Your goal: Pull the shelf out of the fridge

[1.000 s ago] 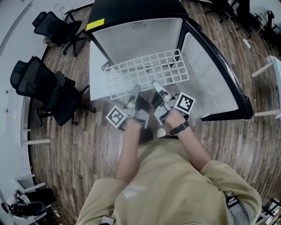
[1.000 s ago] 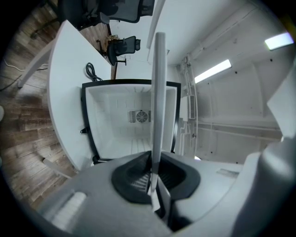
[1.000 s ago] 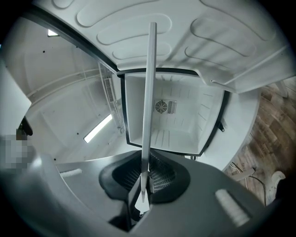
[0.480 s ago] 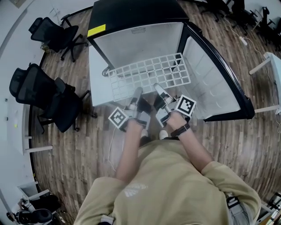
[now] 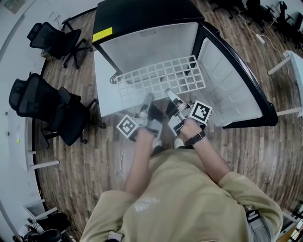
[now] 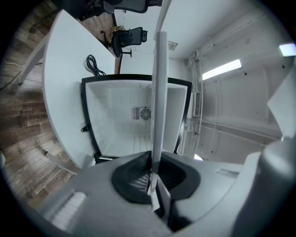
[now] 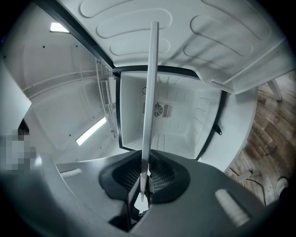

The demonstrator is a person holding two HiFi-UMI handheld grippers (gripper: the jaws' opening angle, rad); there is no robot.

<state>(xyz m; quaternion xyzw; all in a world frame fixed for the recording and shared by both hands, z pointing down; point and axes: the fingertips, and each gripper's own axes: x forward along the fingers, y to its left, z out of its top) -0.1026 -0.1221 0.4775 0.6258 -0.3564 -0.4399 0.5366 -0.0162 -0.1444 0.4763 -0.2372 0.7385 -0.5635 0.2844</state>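
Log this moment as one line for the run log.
shelf: white wire grid, in front of open fridge | left tool: shut on shelf's near edge | right tool: shut on same edge

Fridge (image 5: 142, 14) label (image 5: 102, 34) print illegibly small

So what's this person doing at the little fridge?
A person has the left hand-held gripper and the right hand-held gripper both clamped on the near edge of a white wire grid shelf. The shelf is held about level at the open front of the black fridge, looking largely pulled out; its door stands wide open.
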